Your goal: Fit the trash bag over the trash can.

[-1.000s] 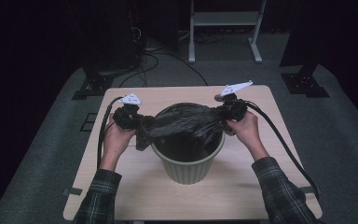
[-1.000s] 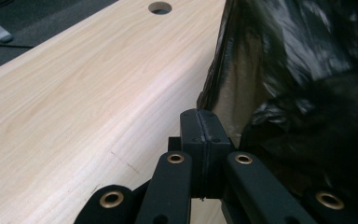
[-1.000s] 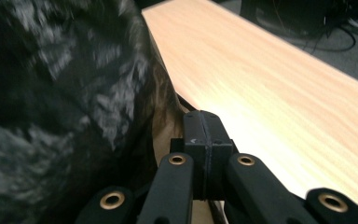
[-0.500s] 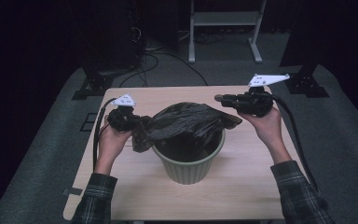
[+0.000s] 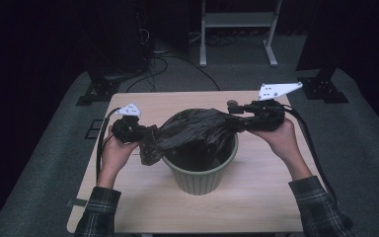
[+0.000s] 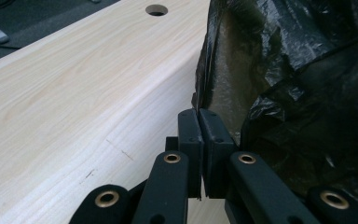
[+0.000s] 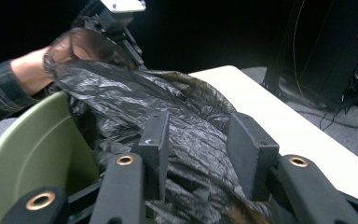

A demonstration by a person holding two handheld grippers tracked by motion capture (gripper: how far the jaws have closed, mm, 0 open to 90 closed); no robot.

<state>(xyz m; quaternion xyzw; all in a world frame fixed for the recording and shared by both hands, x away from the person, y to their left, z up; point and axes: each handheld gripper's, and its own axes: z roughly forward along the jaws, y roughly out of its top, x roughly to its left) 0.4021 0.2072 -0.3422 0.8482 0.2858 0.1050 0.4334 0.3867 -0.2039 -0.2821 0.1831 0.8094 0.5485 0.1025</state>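
The black bag (image 5: 192, 129) is stretched over the green bin (image 5: 201, 170) mid-bench. Its edge is pinched by the left gripper (image 6: 199, 122), jaws pressed together. The right gripper (image 7: 200, 140) is held with jaws spread over the bag.

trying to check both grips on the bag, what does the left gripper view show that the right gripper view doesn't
Left gripper view: the left claw, its jaws pressed together on an edge of the crinkled black plastic bag, beside the pale wooden table with a round hole.

Right gripper view: the right claw with its jaws apart, bag film lying between them, the inner wall of the round green plastic bin, and the person's far hand.

Both: the black bag and the tabletop.
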